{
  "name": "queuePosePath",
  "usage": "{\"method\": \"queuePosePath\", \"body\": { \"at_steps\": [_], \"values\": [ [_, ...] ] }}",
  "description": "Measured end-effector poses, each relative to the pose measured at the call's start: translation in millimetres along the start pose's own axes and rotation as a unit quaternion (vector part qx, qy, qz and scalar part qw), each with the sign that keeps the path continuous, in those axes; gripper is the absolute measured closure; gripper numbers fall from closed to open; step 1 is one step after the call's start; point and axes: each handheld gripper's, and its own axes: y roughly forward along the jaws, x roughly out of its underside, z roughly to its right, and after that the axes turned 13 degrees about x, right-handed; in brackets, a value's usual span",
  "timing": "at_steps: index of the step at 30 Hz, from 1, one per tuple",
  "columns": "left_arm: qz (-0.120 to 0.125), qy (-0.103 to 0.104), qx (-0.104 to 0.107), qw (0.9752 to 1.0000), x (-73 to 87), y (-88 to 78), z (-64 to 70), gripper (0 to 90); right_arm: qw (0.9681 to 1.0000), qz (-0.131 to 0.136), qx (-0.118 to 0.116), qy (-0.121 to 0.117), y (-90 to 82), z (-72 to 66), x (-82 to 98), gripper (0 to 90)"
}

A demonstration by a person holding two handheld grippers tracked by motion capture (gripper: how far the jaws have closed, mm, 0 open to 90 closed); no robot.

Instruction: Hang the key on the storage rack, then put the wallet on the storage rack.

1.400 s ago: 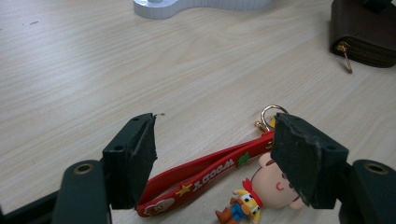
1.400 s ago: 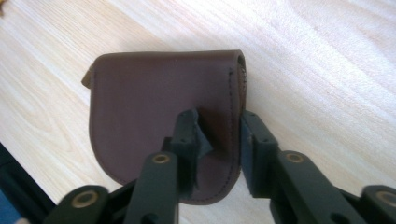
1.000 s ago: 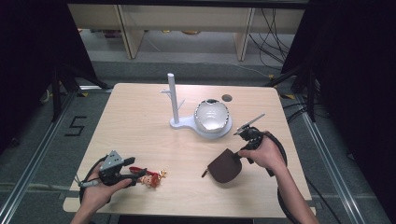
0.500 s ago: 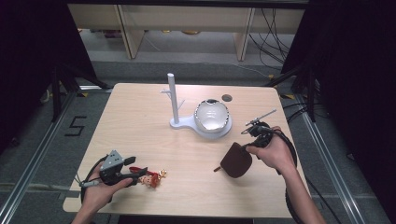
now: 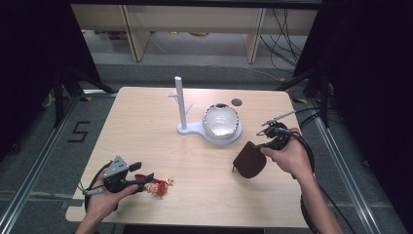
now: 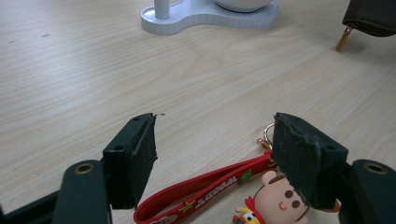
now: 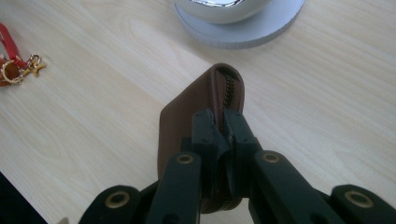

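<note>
At the counter's (image 5: 146, 122) near left, the left gripper (image 5: 141, 178) has its fingers (image 6: 135, 154) spread around a cartoon keychain (image 5: 158, 186) lying flat. Rightward, the right gripper (image 5: 258, 148) has its fingers (image 7: 208, 133) clenched on a brown zip pouch (image 5: 248, 160), beside the white stand (image 5: 195, 127).

white stand (image 5: 184, 113) with post and bowl (image 5: 221, 121) mid-table (image 5: 146, 146); dark disc (image 5: 236, 102) behind.

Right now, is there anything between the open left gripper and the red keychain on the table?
No. The keychain lies flat directly between the jaws of the left gripper, which stand open and apart from it. Nothing visible blocks the way.
</note>
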Motion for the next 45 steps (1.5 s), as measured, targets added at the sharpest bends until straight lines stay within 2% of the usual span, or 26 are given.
{"method": "queuePosePath", "body": {
  "at_steps": [3, 8, 9, 13, 14, 18, 20, 22, 25, 26, 28, 30, 31, 32, 33, 39, 41, 43, 44, 45],
  "values": [
    [0.008, 0.0, 0.003, 1.0, 0.3, -0.1, -0.8, 30.2, 0.9999, 0.011, 0.002, -0.004, -1.4, -0.5, -0.4, 84.9],
    [0.007, 0.0, -0.002, 1.0, -0.7, -1.6, 0.0, 30.2, 0.9999, 0.014, 0.002, 0.009, -6.4, -2.8, -1.5, 84.9],
    [0.012, 0.001, 0.003, 0.9999, -0.6, -1.1, -0.8, 30.2, 0.9998, 0.02, -0.001, -0.005, -7.5, 0.2, -2.5, 84.9],
    [0.012, 0.001, 0.003, 0.9999, 0.0, -1.5, 0.0, 30.2, 0.9994, 0.033, 0.003, -0.012, -14.2, 1.2, -4.6, 84.9],
    [0.011, -0.002, -0.003, 0.9999, 0.0, -2.4, 0.7, 30.2, 0.9992, 0.038, 0.006, -0.012, -14.5, 1.2, -4.8, 84.9],
    [0.01, -0.001, -0.006, 0.9999, 0.8, -2.9, -0.3, 30.2, 0.9993, 0.033, 0.008, -0.017, -15.4, 1.8, -6.7, 84.9],
    [0.012, -0.001, -0.003, 0.9999, 1.7, -2.1, -1.3, 30.2, 0.9995, 0.029, 0.008, -0.012, -15.6, 0.6, -7.5, 84.9],
    [0.011, -0.004, -0.007, 0.9999, 1.6, -1.8, -1.0, 30.2, 0.9994, 0.027, 0.008, -0.02, -14.3, 3.8, -9.1, 84.9],
    [0.011, -0.003, -0.006, 0.9999, 0.2, -0.7, -0.7, 30.2, 0.9989, 0.034, 0.012, -0.028, -13.9, 6.1, -10.2, 84.9],
    [0.011, -0.003, -0.006, 0.9999, -0.1, -0.3, -0.7, 30.2, 0.9993, 0.028, 0.015, -0.022, -15.5, 5.7, -11.0, 84.9],
    [0.013, -0.003, -0.002, 0.9999, -0.1, 0.8, -1.3, 30.2, 0.9987, 0.036, 0.02, -0.031, -15.8, 7.2, -13.3, 84.8],
    [0.012, -0.002, 0.001, 0.9999, 0.0, 0.7, -0.8, 30.2, 0.999, 0.024, 0.022, -0.03, -16.2, 5.3, -16.0, 84.8],
    [0.015, -0.002, 0.001, 0.9999, -0.3, 0.4, 0.2, 30.1, 0.9985, 0.007, 0.023, -0.05, -14.0, 5.4, -20.9, 84.8],
    [0.015, -0.002, 0.001, 0.9999, -0.3, 0.4, 0.2, 30.2, 0.9985, 0.007, 0.023, -0.05, -14.0, 5.4, -20.9, 84.8],
    [0.015, 0.0, 0.004, 0.9999, -0.6, -0.2, 1.7, 30.1, 0.9977, -0.012, 0.029, -0.06, -12.9, 3.6, -26.3, 84.8],
    [0.015, -0.001, -0.002, 0.9999, -0.5, -2.3, 1.2, 30.1, 0.996, -0.027, 0.032, -0.079, -8.4, 1.6, -41.5, 84.8],
    [0.019, -0.003, 0.0, 0.9998, -0.3, -1.8, 0.5, 30.1, 0.9963, -0.027, 0.034, -0.074, -8.7, 0.4, -42.3, 84.8],
    [0.015, -0.003, -0.003, 0.9999, -0.2, -2.5, -0.2, 30.1, 0.996, -0.024, 0.031, -0.081, -8.0, 0.5, -45.0, 84.8],
    [0.013, -0.002, -0.005, 0.9999, -0.3, -2.9, -0.5, 30.2, 0.9964, -0.026, 0.033, -0.073, -9.6, -0.4, -45.3, 84.8],
    [0.013, -0.002, -0.005, 0.9999, -0.2, -3.1, -0.8, 30.1, 0.9961, -0.022, 0.034, -0.079, -9.2, 0.7, -46.2, 84.8]
  ]
}}
